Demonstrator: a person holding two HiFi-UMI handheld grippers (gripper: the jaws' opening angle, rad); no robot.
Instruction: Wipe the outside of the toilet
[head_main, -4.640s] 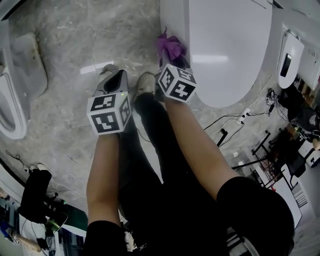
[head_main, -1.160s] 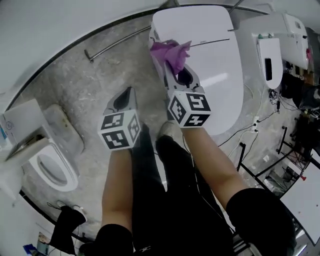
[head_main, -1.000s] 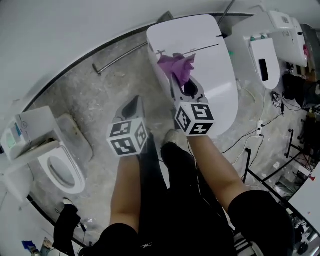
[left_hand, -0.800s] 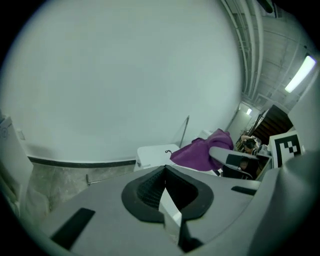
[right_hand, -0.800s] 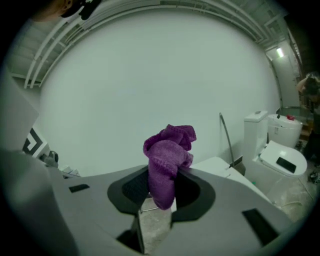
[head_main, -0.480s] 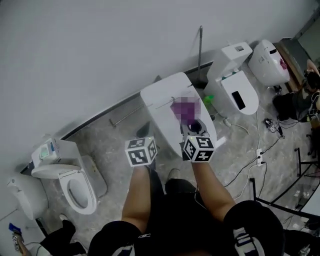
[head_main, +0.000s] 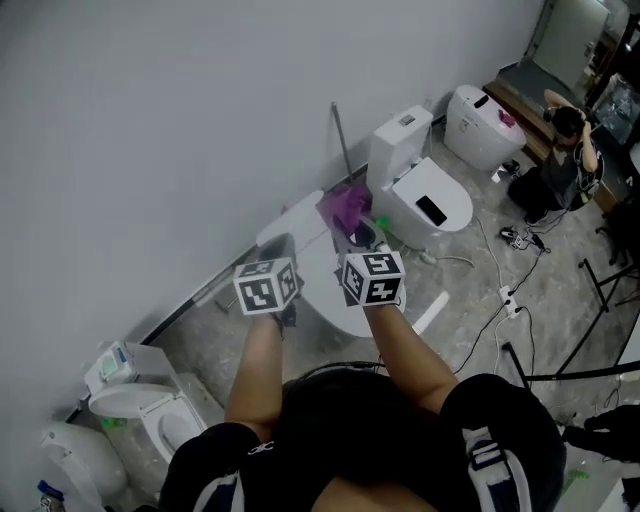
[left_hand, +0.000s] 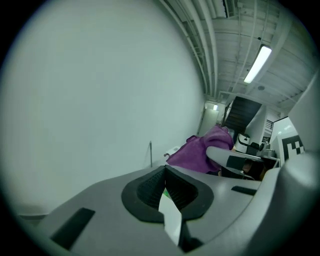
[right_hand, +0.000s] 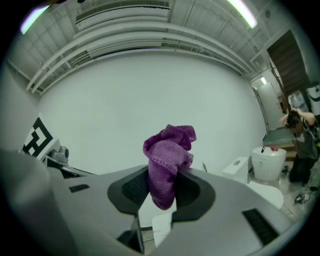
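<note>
The white toilet (head_main: 312, 262) with its lid down stands against the grey wall, below and beyond both grippers in the head view. My right gripper (head_main: 356, 229) is shut on a crumpled purple cloth (head_main: 343, 205), held in the air above the toilet's tank end. In the right gripper view the cloth (right_hand: 167, 150) bulges up from between the black pads of that gripper (right_hand: 161, 181). My left gripper (head_main: 284, 250) hovers to the left of the right one. Its pads (left_hand: 150, 187) meet with nothing between them, and the cloth (left_hand: 202, 152) shows to its right.
More white toilets line the wall: one (head_main: 422, 198) just right, another (head_main: 485, 122) farther right, two (head_main: 135, 398) at the lower left. A thin upright pipe (head_main: 341, 131) stands behind. Cables (head_main: 503, 296) and dark stands (head_main: 590, 345) lie right. A person (head_main: 567, 140) crouches far right.
The head view has swung up from the toilet lid and floor to the wall and the row of toilets. Both grippers have risen with it; the cloth stays in the right gripper.
</note>
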